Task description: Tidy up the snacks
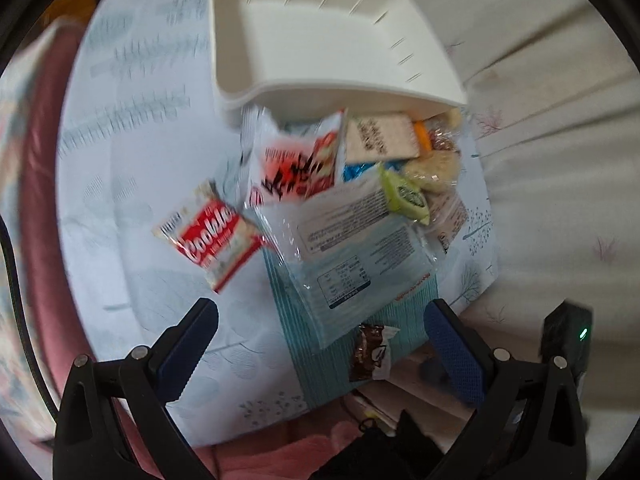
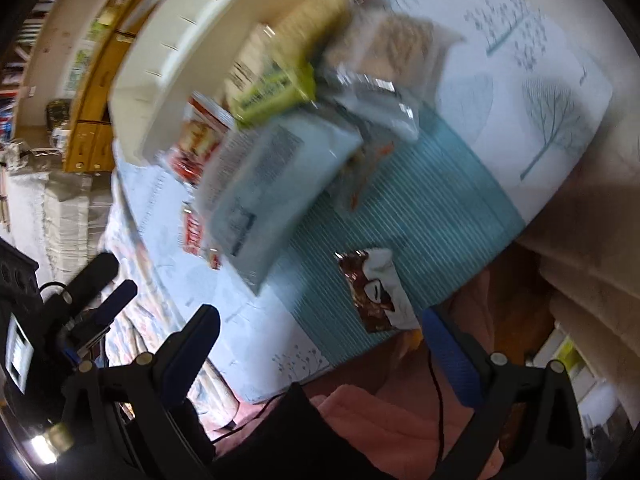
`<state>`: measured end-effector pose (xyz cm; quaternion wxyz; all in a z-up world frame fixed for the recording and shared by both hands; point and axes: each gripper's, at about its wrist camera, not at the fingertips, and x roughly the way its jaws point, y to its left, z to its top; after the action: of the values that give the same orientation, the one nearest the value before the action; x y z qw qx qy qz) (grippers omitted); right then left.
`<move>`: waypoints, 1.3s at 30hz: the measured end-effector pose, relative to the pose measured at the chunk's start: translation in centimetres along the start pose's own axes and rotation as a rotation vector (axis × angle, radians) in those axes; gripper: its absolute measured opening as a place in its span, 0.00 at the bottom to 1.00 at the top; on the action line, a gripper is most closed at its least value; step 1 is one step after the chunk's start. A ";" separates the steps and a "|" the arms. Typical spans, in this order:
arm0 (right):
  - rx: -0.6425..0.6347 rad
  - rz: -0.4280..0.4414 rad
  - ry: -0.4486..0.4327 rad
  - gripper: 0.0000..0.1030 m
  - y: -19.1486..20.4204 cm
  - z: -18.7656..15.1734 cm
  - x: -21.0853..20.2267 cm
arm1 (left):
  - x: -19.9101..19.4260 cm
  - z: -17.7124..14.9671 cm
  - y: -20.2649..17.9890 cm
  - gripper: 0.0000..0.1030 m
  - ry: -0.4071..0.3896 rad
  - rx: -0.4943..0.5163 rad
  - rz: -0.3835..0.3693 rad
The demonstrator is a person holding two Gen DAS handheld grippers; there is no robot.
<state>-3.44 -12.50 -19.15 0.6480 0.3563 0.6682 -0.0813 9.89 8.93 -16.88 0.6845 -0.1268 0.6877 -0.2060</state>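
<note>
A white plastic bin (image 1: pixel 320 40) lies tilted and looks empty, with a heap of snack packets at its mouth. The heap holds a red-and-white cookie packet (image 1: pixel 208 236), an orange-red packet (image 1: pixel 296 168), a large pale blue packet (image 1: pixel 352 256) and a small green packet (image 1: pixel 404 196). A brown chocolate packet (image 1: pixel 370 352) lies alone nearer me. My left gripper (image 1: pixel 320 308) is open, just short of the pale blue packet, with nothing held. In the blurred right wrist view, the bin (image 2: pixel 172 52) is upper left. My right gripper (image 2: pixel 320 316) stands open beside the brown packet (image 2: pixel 376 292).
The snacks rest on a white cloth with blue tree prints (image 1: pixel 140 140) and a teal striped band (image 2: pixel 420 200). Cream bedding (image 1: pixel 560 120) lies to the right, pink fabric (image 1: pixel 280 452) below. Wooden drawers (image 2: pixel 96 120) stand far left. The left gripper (image 2: pixel 108 284) shows at the left.
</note>
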 end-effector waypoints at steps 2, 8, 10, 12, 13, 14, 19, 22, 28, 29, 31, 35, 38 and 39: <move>0.003 -0.030 0.024 0.98 0.0 0.0 1.1 | 1.5 0.3 0.5 0.99 0.031 -0.037 -0.024; -0.038 -0.112 0.098 0.93 0.3 0.2 4.5 | 4.9 0.8 1.6 0.99 0.076 -0.134 -0.076; -0.059 -0.135 0.121 0.91 0.4 0.1 5.4 | 5.9 1.0 1.9 0.99 0.090 -0.166 -0.092; -0.077 -0.157 0.141 0.90 0.5 0.1 6.0 | 6.7 1.2 2.1 0.99 0.095 -0.189 -0.106; -0.088 -0.168 0.148 0.90 0.5 0.1 6.3 | 7.0 1.2 2.1 0.99 0.092 -0.202 -0.116; -0.096 -0.179 0.153 0.89 0.6 0.1 6.6 | 7.1 1.3 2.2 0.99 0.090 -0.211 -0.121; -0.129 -0.228 0.170 0.83 0.6 0.1 7.5 | 8.5 1.8 1.9 0.97 0.097 -0.243 -0.133; -0.152 -0.238 0.174 0.78 0.9 0.4 8.3 | 9.2 1.9 1.5 0.94 0.108 -0.254 -0.137; -0.181 -0.233 0.192 0.63 0.9 0.2 9.5 | 10.4 2.1 1.1 0.83 0.139 -0.278 -0.139; -0.188 -0.233 0.190 0.62 0.8 0.1 9.6 | 10.5 2.1 1.1 0.82 0.141 -0.282 -0.131; -0.197 -0.237 0.190 0.60 1.2 0.1 9.5 | 10.7 2.2 1.1 0.81 0.143 -0.295 -0.125; -0.210 -0.267 0.194 0.46 2.2 0.4 9.3 | 11.2 2.0 2.0 0.67 0.158 -0.347 -0.115; -0.219 -0.272 0.195 0.35 2.0 0.9 8.7 | 10.9 1.9 2.5 0.61 0.158 -0.378 -0.119; -0.223 -0.274 0.199 0.35 1.8 1.1 8.3 | 10.8 1.8 2.5 0.59 0.158 -0.383 -0.114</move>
<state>-0.79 -8.72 -26.36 0.5973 0.1945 0.7759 -0.0585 11.65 6.05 -27.59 0.5792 -0.2765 0.7575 -0.1192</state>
